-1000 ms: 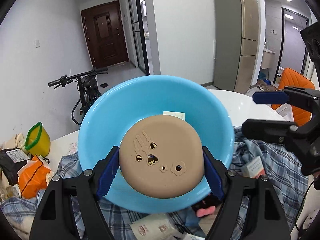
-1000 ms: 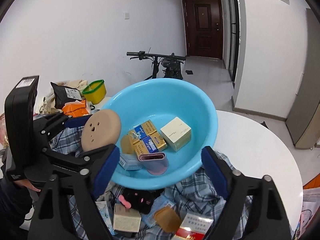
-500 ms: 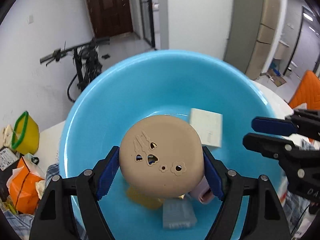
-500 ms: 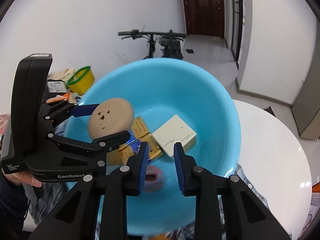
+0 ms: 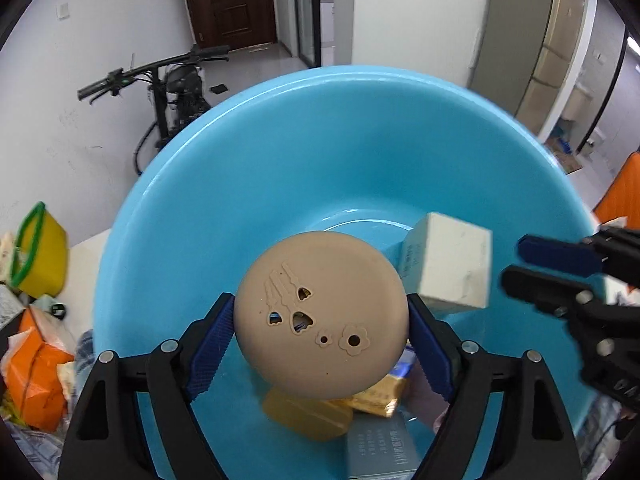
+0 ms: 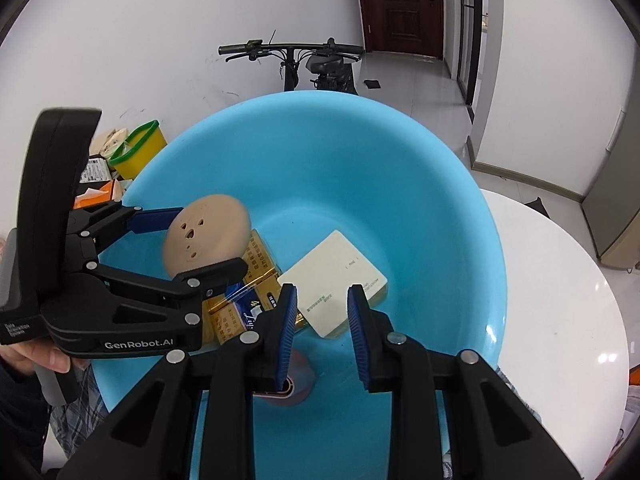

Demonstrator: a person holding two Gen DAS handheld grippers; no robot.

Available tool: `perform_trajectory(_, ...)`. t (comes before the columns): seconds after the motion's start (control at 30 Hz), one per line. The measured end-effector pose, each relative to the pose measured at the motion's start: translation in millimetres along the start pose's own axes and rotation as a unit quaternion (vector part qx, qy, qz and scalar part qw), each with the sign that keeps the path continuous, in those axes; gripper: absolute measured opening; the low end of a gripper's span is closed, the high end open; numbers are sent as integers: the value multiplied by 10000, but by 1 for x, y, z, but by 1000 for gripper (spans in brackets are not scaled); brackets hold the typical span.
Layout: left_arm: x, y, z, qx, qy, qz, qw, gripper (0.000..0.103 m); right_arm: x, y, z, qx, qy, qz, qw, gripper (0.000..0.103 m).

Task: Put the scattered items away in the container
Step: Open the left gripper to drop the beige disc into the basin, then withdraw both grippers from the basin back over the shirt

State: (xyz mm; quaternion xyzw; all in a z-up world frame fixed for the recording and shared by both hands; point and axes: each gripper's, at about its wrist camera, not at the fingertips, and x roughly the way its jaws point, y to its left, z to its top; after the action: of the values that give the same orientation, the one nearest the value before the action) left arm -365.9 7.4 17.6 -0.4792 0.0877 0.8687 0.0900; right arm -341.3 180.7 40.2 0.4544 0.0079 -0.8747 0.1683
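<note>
My left gripper [image 5: 320,344] is shut on a tan round case [image 5: 320,316] with small cut-out holes and holds it above the inside of the blue basin [image 5: 320,152]. In the right wrist view the case [image 6: 206,236] hangs over the basin's [image 6: 400,184] left side. My right gripper [image 6: 320,328] is nearly closed and empty, hovering over the basin just above a cream box [image 6: 332,288]. Gold and blue packs [image 6: 244,304] and a pink item [image 6: 296,384] lie on the basin floor.
A yellow tub with a green rim [image 6: 138,148] and an orange bag [image 5: 36,364] sit left of the basin. Plaid cloth [image 6: 76,396] covers the white round table [image 6: 560,320]. A bicycle [image 6: 312,64] stands by the far wall.
Both grippers moved forward over the basin. My right gripper closed from wide open to a narrow gap. The left still holds the tan case, now lower inside the basin.
</note>
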Motion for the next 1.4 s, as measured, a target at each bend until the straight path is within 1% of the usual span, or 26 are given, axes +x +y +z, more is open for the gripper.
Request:
perform_trajectory(0.07,-1,-1,-2,197,-112,332,9992,85,-3,-1,0,38,-34,7,10000,25)
perform_trajectory(0.1,-1,-1,-2,239,-135,358,9990,85,-4,-2,0,61,-51,19,10000,26)
perform_trajectory(0.13,-2,0,-3,229,-141,307,9992,85,-6,-2,-1,75,-68,37,9999,29)
perform_trajectory(0.17,-3,1,-4,174,-147,212,9995,85,-9,-2,-1,75,-87,55,9999,39)
perform_trajectory(0.2,-5,3,-4,98,-164,110,9998,86,-10,-1,0,66,-113,63,9999,57)
perform_trajectory(0.23,-7,5,-5,1,-191,-20,9998,86,-13,0,0,59,-176,44,9998,63)
perform_trajectory(0.27,-9,7,-6,-86,-220,-151,9996,86,-16,1,-1,56,-254,13,9997,67)
perform_trajectory(0.33,-16,8,-7,-149,-337,-286,9989,86,-22,5,-1,9,-320,9,9995,67)
perform_trajectory(0.47,-32,8,-6,-106,-569,-208,9981,86,-31,10,-1,-55,-379,14,9993,73)
perform_trajectory(0.63,-45,11,-2,-193,-603,-283,9976,86,-41,14,-2,-68,-452,6,9990,74)
perform_trajectory(0.77,-57,9,-7,-234,-663,-277,9971,86,-45,16,1,-48,-480,-26,9988,75)
perform_trajectory(0.93,-67,9,-11,-239,-681,-260,9971,86,-54,16,0,-16,-538,-47,9985,79)
perform_trajectory(1.03,-73,9,-16,-245,-692,-241,9970,86,-60,17,-2,3,-587,-60,9983,83)
perform_trajectory(1.07,-77,9,-18,-261,-734,-241,9967,86,-62,17,-3,11,-610,-63,9981,87)
perform_trajectory(1.1,-82,9,-20,-280,-785,-234,9962,86,-64,18,-5,21,-651,-68,9979,94)
perform_trajectory(1.17,-93,8,-27,-328,-932,-216,9949,86,-71,19,-10,64,-774,-145,9969,103)
perform_trajectory(1.27,-114,4,-39,-349,-1183,-252,9920,86,-84,20,-19,149,-906,-202,9956,103)
perform_trajectory(1.4,-137,-4,-56,-331,-1309,-280,9905,86,-103,23,-32,191,-1005,-135,9947,103)
